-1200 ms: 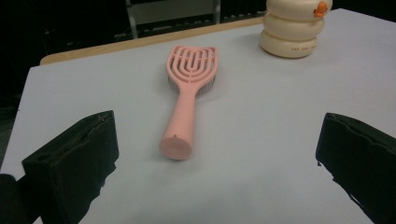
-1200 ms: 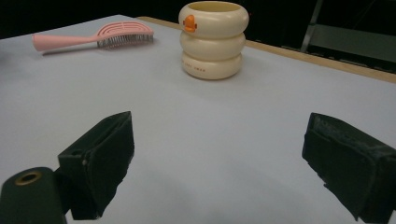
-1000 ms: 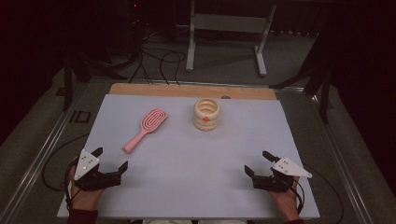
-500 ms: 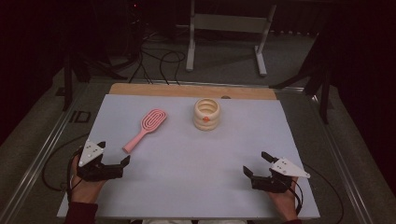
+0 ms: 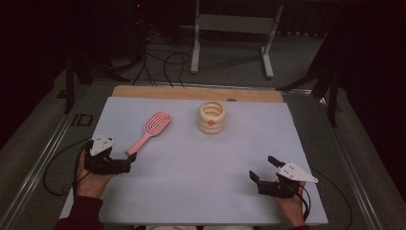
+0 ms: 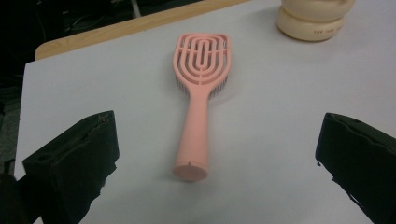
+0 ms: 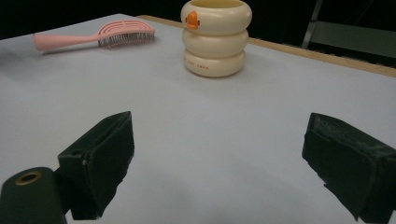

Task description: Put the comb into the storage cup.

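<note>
A pink hairbrush (image 5: 149,131) lies flat on the pale table (image 5: 201,163), handle towards the near left; it also shows as the hairbrush (image 6: 201,88) and the hairbrush (image 7: 93,35). My left gripper (image 5: 125,159) is open, its jaws spread wide just short of the handle end. A cream ringed holder (image 5: 212,117) with an orange mark stands upright behind the middle, seen as the holder (image 7: 216,37) and the holder (image 6: 313,18). My right gripper (image 5: 262,169) is open at the near right with nothing between its jaws.
A wooden strip (image 5: 191,93) runs along the table's far edge. Beyond it stand a metal frame (image 5: 234,33) and loose cables (image 5: 163,62) on the floor. Metal rails (image 5: 43,158) border the table at both sides.
My left gripper has moved forward and right, up to the brush handle's end. The right gripper has barely moved.
</note>
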A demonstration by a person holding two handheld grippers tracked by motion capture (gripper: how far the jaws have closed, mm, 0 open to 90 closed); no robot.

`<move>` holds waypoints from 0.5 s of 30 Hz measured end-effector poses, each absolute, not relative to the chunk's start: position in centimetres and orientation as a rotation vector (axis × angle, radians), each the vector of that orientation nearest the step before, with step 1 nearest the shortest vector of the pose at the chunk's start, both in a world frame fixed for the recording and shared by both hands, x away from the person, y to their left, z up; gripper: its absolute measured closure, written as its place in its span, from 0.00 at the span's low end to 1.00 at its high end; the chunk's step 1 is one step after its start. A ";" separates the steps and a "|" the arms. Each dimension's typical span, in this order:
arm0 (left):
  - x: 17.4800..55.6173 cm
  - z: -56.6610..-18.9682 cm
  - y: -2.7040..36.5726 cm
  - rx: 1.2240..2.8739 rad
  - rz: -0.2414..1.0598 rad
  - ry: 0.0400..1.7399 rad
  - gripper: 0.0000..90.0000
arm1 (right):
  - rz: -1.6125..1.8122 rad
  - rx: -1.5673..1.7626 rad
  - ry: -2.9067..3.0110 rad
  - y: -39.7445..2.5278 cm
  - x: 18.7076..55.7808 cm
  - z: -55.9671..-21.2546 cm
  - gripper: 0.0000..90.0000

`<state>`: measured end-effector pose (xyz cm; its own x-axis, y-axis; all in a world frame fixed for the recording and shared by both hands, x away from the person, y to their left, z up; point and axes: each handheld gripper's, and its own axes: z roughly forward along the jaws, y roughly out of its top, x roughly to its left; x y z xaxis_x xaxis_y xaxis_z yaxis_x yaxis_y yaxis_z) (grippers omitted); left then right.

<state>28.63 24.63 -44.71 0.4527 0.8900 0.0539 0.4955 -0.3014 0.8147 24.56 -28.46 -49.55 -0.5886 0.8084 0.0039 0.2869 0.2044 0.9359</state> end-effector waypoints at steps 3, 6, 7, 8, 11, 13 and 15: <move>29.1 -44.7 24.5 1.962 0.662 1.163 0.00 | 1.379 1.013 1.988 -28.5 24.6 -49.6 0.10; 29.7 -44.6 24.4 1.977 0.652 1.166 0.00 | 1.376 1.012 1.989 -28.5 24.6 -49.6 0.10; 29.9 -44.6 24.4 1.985 0.651 1.166 0.00 | 1.379 1.012 1.989 -28.5 24.6 -49.6 0.10; 30.1 -44.7 24.3 1.991 0.646 1.170 0.00 | 1.379 1.014 1.990 -28.5 24.6 -49.6 0.10; 30.7 -44.9 24.2 2.016 0.632 1.176 0.00 | 1.378 1.015 1.992 -28.5 24.6 -49.6 0.10; 31.1 -45.0 24.1 2.028 0.629 1.180 0.00 | 1.378 1.013 1.990 -28.5 24.6 -49.6 0.10; 31.4 -45.1 24.1 2.035 0.622 1.183 0.00 | 1.379 1.016 1.990 -28.5 24.6 -49.6 0.10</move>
